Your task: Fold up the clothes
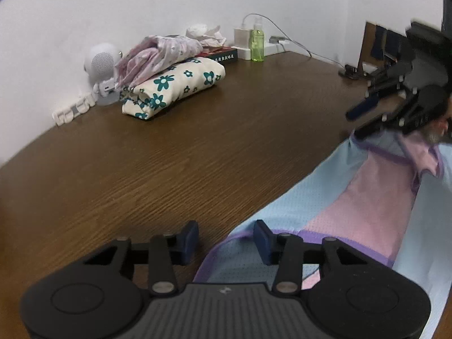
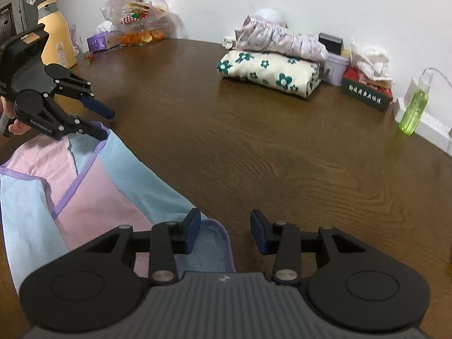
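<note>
A clear tub (image 2: 142, 29) by the wall holds orange pieces, seen only from the right wrist. The pastel garment (image 2: 93, 195) lies at the worktop (image 2: 254, 147) edge, partly cut off. Both the left gripper (image 1: 226, 241) and right gripper (image 2: 226, 233) have fingers spread, pinching nothing.

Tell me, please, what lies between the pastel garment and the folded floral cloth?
Only bare wooden table separates the pastel garment from the floral cloth, as the right wrist view shows.

A green bottle (image 2: 413, 111), a white speaker (image 1: 100, 62) and a boxed book (image 2: 366, 93) line the wall.
</note>
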